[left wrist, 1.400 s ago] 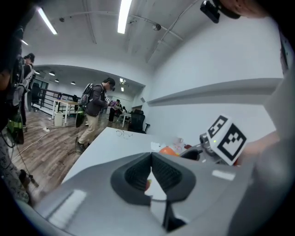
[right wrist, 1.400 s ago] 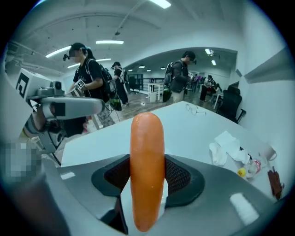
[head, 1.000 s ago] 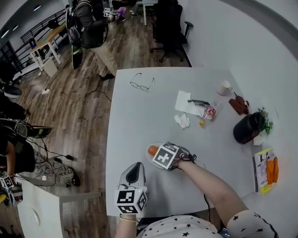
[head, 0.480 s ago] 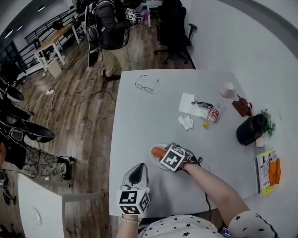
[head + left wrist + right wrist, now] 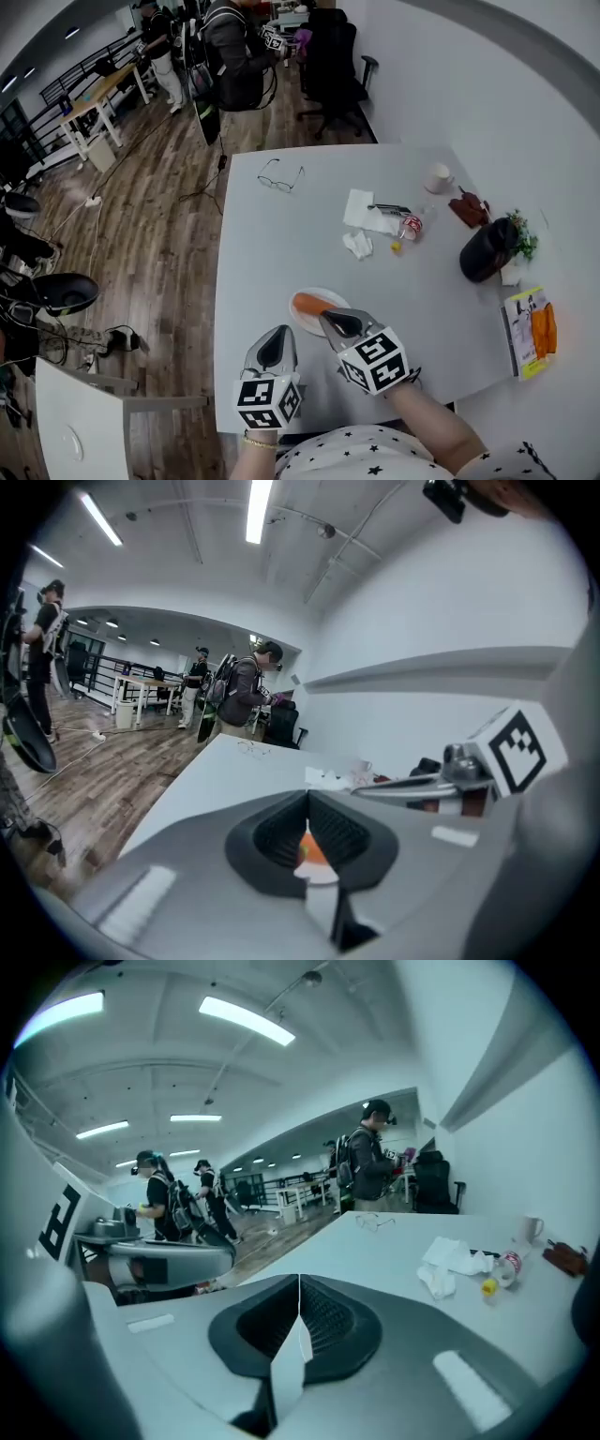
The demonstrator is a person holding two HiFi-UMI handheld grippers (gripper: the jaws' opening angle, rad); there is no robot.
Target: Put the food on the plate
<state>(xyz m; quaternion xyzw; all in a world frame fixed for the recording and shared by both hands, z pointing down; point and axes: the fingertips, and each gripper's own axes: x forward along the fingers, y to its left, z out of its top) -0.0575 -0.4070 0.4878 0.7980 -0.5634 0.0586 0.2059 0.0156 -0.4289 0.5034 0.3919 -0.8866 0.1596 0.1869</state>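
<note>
An orange piece of food [image 5: 308,303] lies on the small white plate [image 5: 302,324] near the table's front edge. My right gripper [image 5: 332,320] hovers just over the plate's near right rim, drawn back from the food; its jaws are closing and meet in the right gripper view [image 5: 299,1286] with nothing between them. My left gripper [image 5: 274,339] is held left of the plate, above the table edge, shut and empty. Past its closed jaws [image 5: 307,801] the left gripper view shows the food [image 5: 313,851] and the plate [image 5: 320,875].
Glasses [image 5: 279,174] lie at the far left of the table. Tissues [image 5: 361,217], a small bottle [image 5: 409,225] and a yellow bit [image 5: 397,247] lie mid-table. A cup [image 5: 438,177], a dark pot with a plant [image 5: 487,249] and a book [image 5: 527,330] stand along the right. People stand beyond the table.
My right gripper has pulled back from over the plate toward me, leaving the orange food lying uncovered on the plate. My left gripper has stayed put.
</note>
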